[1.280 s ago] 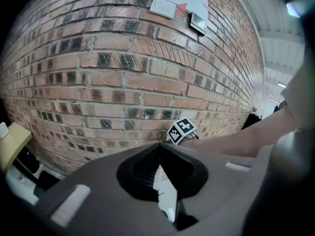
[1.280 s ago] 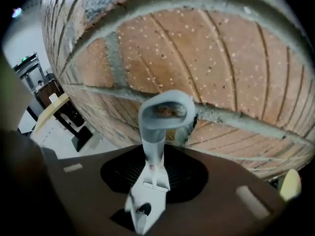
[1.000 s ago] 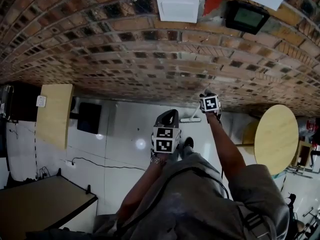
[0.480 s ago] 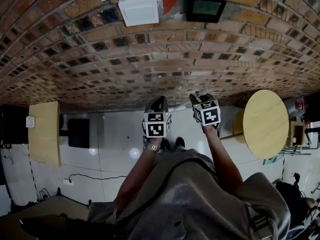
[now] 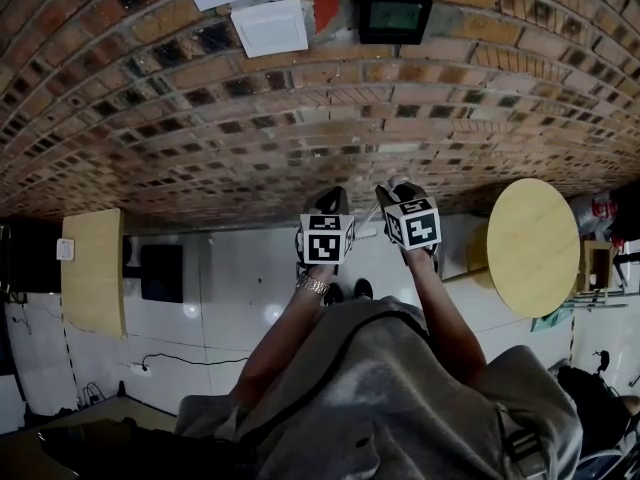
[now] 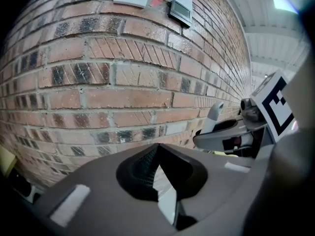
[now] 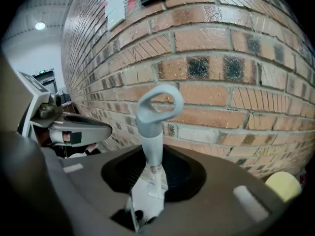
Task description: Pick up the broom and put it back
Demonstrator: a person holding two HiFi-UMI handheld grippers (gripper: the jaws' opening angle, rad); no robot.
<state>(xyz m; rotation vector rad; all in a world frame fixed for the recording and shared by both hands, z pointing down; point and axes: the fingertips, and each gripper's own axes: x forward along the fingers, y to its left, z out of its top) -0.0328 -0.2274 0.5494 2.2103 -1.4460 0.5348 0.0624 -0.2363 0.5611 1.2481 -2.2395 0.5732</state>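
The broom (image 7: 153,132) has a pale grey handle ending in a loop, which stands upright in front of the brick wall (image 7: 216,68). My right gripper (image 7: 152,167) is shut on the handle just below the loop. In the head view this gripper (image 5: 397,194) is held up close to the wall, and a thin white part of the broom (image 5: 368,231) shows below it. My left gripper (image 5: 334,206) hangs just to its left, apart from the broom. Its jaws (image 6: 157,151) meet at the tips with nothing between them. The loop tip (image 6: 215,113) shows in the left gripper view.
A round wooden table (image 5: 535,248) stands at the right and a rectangular one (image 5: 92,268) at the left, with a black box (image 5: 160,271) beside it. A cable (image 5: 190,360) lies on the white floor. A white box (image 5: 270,26) and a black display (image 5: 395,15) hang on the wall.
My right gripper has risen along the wall with the broom handle in it. The left gripper has moved right and up, and now sits close beside the right one.
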